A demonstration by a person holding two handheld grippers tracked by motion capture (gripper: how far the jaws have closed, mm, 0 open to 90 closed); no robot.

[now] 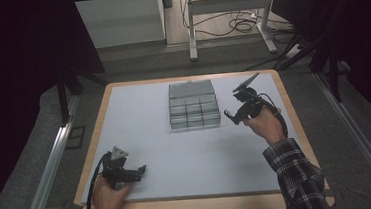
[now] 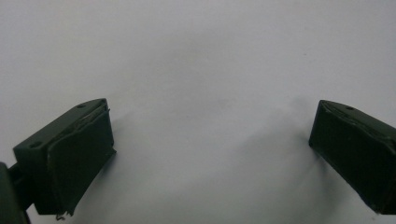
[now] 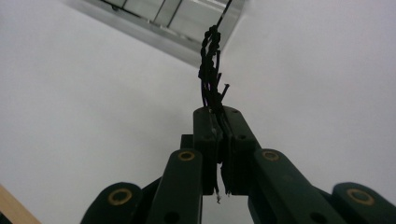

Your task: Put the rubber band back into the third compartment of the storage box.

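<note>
Pinching a black twisted wire bundle (image 3: 211, 70), right gripper (image 3: 219, 116) jaws sit closed (left gripper (image 2: 210, 140) gapes wide, empty)

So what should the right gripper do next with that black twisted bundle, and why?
Probably carry it the short way over the clear compartment box and lower it into a cell. The right gripper is shut on the black twisted bundle, which hangs just beside the box's corner.

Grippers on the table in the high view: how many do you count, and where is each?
2. The left gripper rests near the table's front-left edge; the right gripper is held just right of the clear compartment box.
</note>
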